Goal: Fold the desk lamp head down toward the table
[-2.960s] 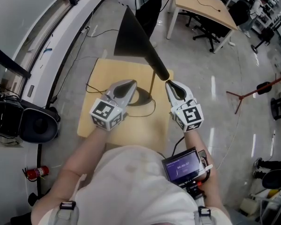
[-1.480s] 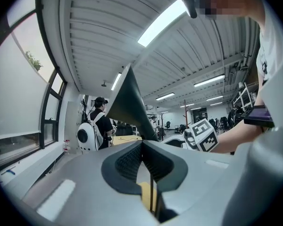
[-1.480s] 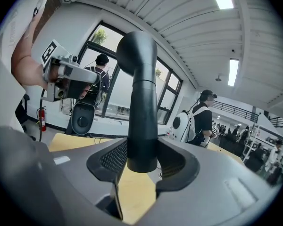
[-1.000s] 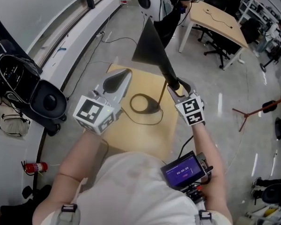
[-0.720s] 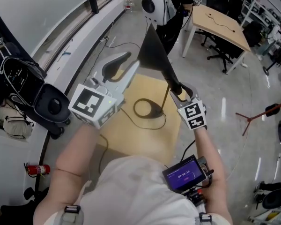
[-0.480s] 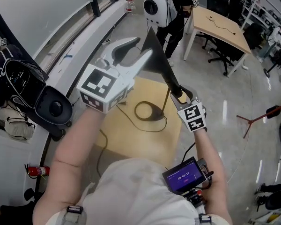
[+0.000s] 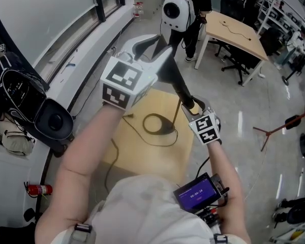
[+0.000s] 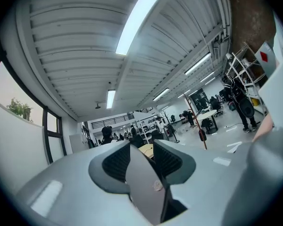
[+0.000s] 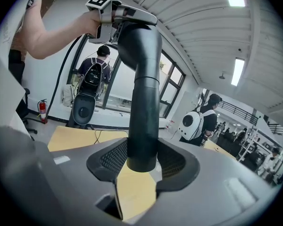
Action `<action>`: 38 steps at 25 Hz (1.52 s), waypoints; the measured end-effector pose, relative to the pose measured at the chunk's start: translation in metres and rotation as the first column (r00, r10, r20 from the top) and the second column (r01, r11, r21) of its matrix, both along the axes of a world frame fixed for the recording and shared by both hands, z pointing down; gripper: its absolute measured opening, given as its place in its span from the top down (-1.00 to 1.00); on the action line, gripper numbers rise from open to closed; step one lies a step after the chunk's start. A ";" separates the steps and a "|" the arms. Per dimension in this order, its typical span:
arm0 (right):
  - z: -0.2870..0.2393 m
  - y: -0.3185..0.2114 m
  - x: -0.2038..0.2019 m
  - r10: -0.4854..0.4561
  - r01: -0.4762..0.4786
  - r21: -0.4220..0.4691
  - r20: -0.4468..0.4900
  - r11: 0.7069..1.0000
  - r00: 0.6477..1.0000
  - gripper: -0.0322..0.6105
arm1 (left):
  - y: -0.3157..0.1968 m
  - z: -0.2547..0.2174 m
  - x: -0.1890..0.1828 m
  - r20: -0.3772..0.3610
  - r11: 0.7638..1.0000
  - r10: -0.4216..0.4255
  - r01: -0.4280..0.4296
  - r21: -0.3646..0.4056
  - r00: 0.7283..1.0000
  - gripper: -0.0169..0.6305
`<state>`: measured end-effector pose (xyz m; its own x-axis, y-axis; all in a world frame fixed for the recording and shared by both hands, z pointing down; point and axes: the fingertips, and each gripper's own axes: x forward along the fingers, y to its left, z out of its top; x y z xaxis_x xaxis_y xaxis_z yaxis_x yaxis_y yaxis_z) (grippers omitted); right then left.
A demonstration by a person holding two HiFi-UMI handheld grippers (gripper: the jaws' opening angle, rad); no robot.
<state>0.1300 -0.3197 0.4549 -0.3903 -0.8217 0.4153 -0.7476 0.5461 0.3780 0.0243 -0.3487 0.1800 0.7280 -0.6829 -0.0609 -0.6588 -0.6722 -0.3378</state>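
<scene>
Around the rim of the black conical lamp shade point(image 7: 167, 72), left gripper point(image 7: 153, 47) jaws are closing, not yet gripping; right gripper point(image 9: 141, 165) clamps the black tubular neck point(image 9: 144, 102), presumably to steady it

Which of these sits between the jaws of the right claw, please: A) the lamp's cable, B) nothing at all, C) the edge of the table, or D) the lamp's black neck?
D: the right gripper view shows the right claw closed on the lamp's black neck, which rises straight out from between its pads.
</scene>
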 end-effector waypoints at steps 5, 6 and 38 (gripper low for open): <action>-0.002 0.000 0.001 -0.008 0.008 -0.009 -0.026 1.000 1.000 0.25 | 0.000 -0.001 0.001 -0.001 1.000 0.005 -0.005 0.007 1.000 0.48; -0.002 0.001 0.001 -0.008 0.008 -0.010 -0.031 1.000 0.999 0.25 | 0.001 -0.001 0.000 -0.003 1.000 0.006 -0.006 0.006 1.000 0.49; -0.020 0.004 0.012 -0.104 0.079 -0.095 -0.308 0.992 0.946 0.26 | -0.030 0.054 -0.081 -0.233 0.976 -0.078 0.027 -0.214 0.969 0.52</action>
<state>0.1417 -0.3157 0.4350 -0.3026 -0.7476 0.5912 -0.5447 0.6446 0.5364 -0.0565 -0.3785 0.2337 0.6724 -0.7358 -0.0807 -0.7393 -0.6730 -0.0230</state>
